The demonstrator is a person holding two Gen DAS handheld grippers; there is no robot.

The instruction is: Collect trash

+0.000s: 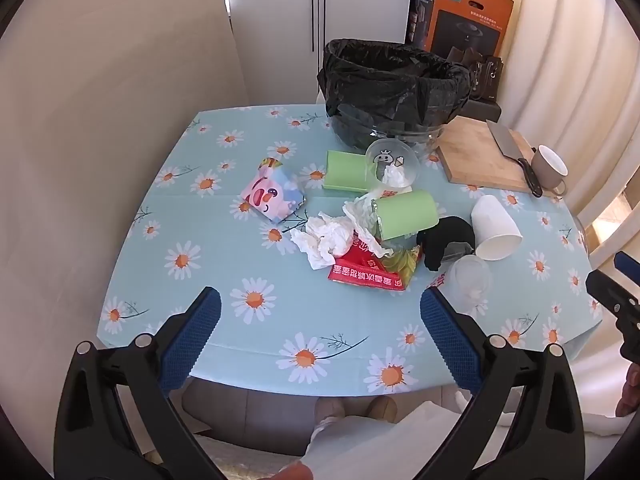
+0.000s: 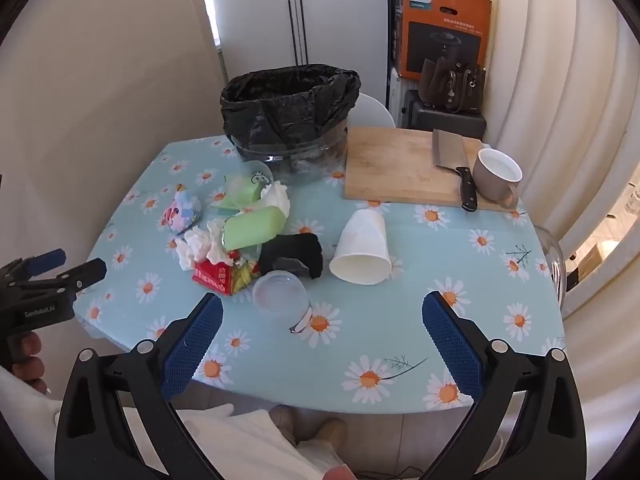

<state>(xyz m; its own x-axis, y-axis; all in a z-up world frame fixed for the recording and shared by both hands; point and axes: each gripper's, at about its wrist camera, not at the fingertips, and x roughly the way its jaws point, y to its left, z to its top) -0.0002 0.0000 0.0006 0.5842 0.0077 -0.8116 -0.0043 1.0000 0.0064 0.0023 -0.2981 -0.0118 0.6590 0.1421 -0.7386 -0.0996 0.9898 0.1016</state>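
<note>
Two grippers: both held above the near edge of the table (image 2: pixel 400 280), angled down toward it.
Left gripper (image 1: pixel 320 312): jaws spread wide, nothing between them.
Right gripper (image 2: pixel 322 312): jaws spread wide, nothing gripped; a clear plastic cup (image 2: pixel 280 292) lies on its side just beyond the left finger.
Trash pile: crumpled tissues (image 1: pixel 324 240), a green cup (image 1: pixel 404 214) on its side, a red wrapper (image 1: pixel 360 272) and a black cloth (image 1: pixel 444 240), all touching in the middle of the table.
White paper cup (image 2: pixel 362 250): on its side, just right of the black cloth.
Pink carton (image 1: pixel 272 196): left of the pile, slightly apart.
Bin (image 2: pixel 288 108): lined with a black bag, standing at the far edge.
Cutting board (image 2: pixel 396 164): right of the bin, bearing a cleaver (image 2: pixel 450 152) and a mug (image 2: pixel 496 176).
</note>
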